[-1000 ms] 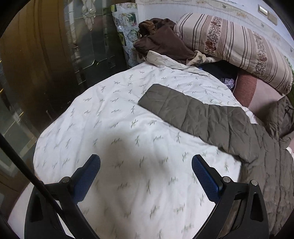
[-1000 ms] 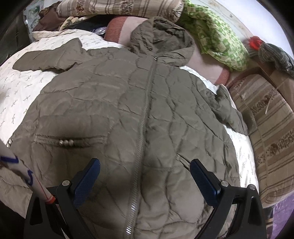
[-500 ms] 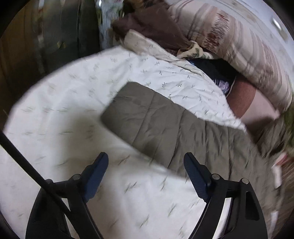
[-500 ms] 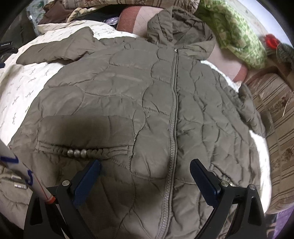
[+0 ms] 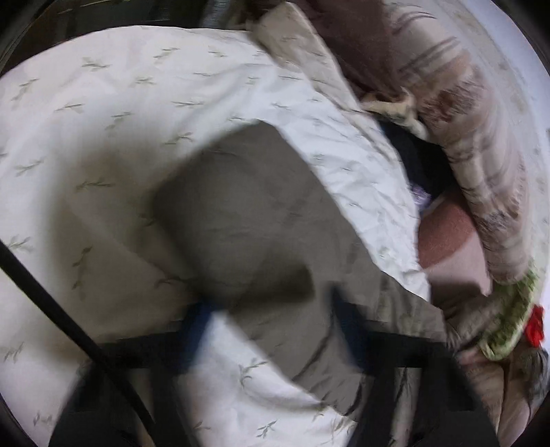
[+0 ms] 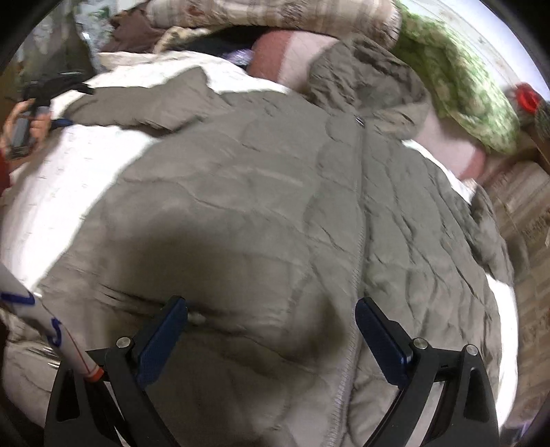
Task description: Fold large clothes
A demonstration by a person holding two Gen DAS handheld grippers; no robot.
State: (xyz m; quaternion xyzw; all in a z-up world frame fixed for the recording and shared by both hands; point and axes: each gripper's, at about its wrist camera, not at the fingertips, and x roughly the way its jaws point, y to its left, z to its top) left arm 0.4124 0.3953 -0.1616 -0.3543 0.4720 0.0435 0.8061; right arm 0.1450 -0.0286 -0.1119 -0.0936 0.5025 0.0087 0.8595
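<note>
An olive quilted hooded jacket (image 6: 257,192) lies zipped and face up on a white leaf-print bedcover (image 5: 103,137). Its one sleeve (image 5: 240,213) stretches out across the cover. My left gripper (image 5: 270,313) is blurred and low over the sleeve's end; its jaws are closing with the sleeve cloth between them, the pads still apart. The right wrist view shows a hand (image 6: 34,120) holding that gripper at the cuff. My right gripper (image 6: 271,323) hangs open just above the jacket's lower front, left of the zip, near a pocket.
Striped pillows (image 5: 481,154) and brown clothes (image 6: 137,31) pile up at the head of the bed. A green patterned cloth (image 6: 457,82) and a red thing (image 6: 526,96) lie beside the hood. A black cable (image 5: 68,323) crosses the left view.
My left gripper swung down and over to the sleeve's end, and its fingers drew closer together. My right gripper drifted slightly nearer the jacket, staying open.
</note>
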